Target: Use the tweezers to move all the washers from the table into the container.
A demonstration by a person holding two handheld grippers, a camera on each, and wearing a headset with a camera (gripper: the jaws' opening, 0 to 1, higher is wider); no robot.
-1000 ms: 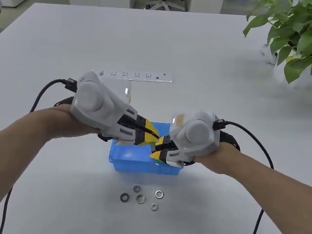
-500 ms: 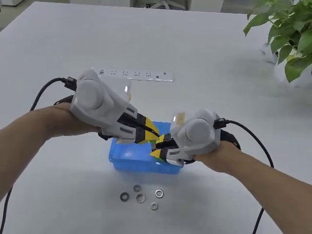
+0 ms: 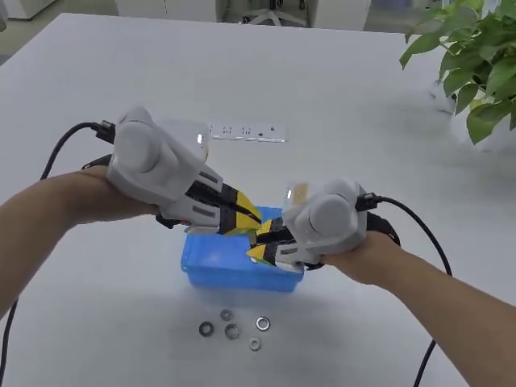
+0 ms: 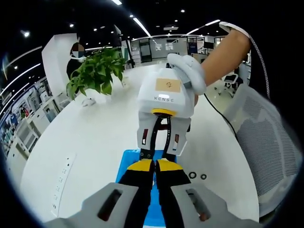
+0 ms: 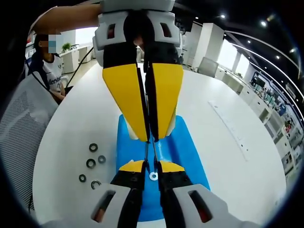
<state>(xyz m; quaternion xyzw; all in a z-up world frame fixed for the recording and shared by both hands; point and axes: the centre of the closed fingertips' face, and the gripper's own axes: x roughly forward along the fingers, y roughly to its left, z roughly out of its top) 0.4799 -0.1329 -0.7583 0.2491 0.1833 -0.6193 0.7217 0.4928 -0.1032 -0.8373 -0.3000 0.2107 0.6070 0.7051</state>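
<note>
Barely moved: your left gripper [image 3: 251, 218] still pinches the tweezers [image 5: 149, 152] over the container [image 3: 234, 270]; your right gripper [image 3: 257, 245] flanks their tips, grip unclear.

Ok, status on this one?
Left tool, right tool shut on thin metal tweezers. One silver washer at tips, over blue plastic container. Five washers on white table. Nothing blocking.

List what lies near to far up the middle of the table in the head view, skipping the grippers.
washers → blue container → power strip
</note>
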